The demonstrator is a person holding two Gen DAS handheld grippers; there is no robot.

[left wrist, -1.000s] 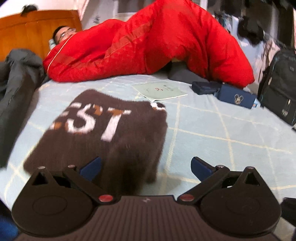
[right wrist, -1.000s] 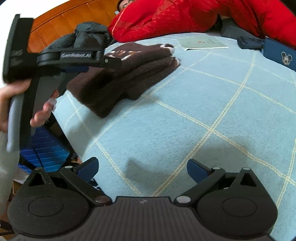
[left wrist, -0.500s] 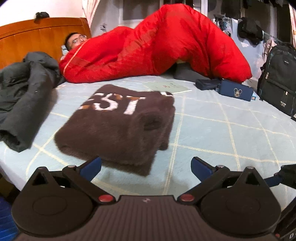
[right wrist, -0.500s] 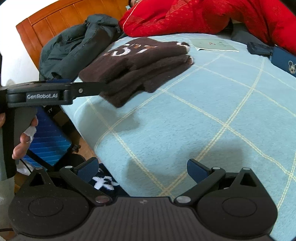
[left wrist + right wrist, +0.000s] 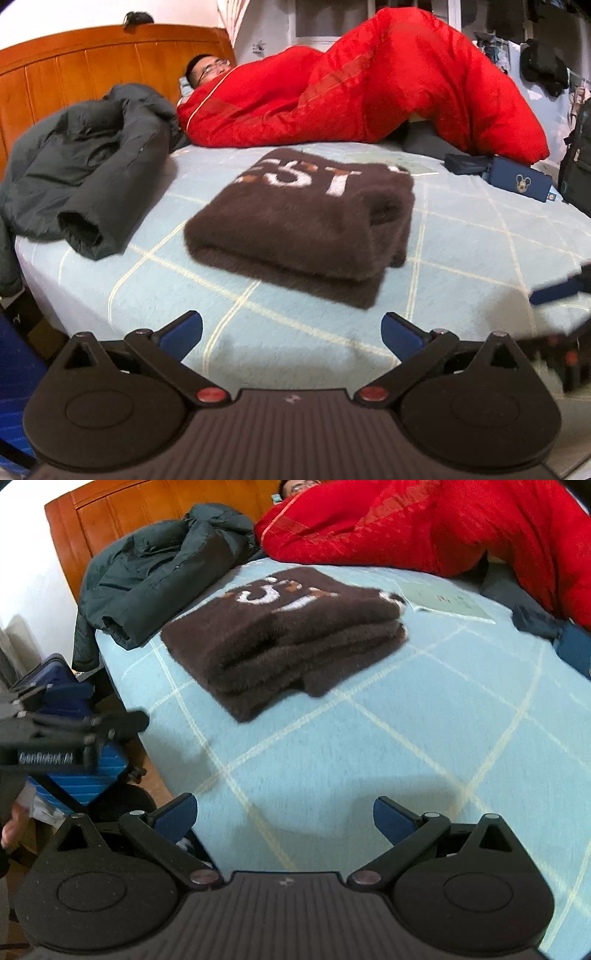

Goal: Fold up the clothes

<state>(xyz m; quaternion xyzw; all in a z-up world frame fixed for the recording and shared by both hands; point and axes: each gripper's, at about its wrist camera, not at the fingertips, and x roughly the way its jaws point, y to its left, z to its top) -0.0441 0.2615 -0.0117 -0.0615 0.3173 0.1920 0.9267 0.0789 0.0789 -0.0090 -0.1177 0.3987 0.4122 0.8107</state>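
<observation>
The brown fuzzy sweater [image 5: 306, 221] lies on the light-blue checked bed [image 5: 480, 251] as a neat stacked rectangle, white lettering on top, layered edges showing at its near side in the right wrist view [image 5: 280, 646]. So the sweater already lies folded. Both tongs hover short of it, spread wide and holding nothing: the left tongs [image 5: 291, 328] have it at 12 o'clock, the right tongs [image 5: 284, 812] at 11 o'clock.

A dark green puffer jacket [image 5: 85, 177] lies crumpled at 10 o'clock of the sweater, against the wooden headboard [image 5: 74, 62]. A person in a red sleeping bag [image 5: 369, 85] lies along the far side.

If any tidying of the stack is wanted, I judge that a light touch suits best: press the top flat, square the loose corner at the right, and avoid pinching one layer, which would drag the stack open.
</observation>
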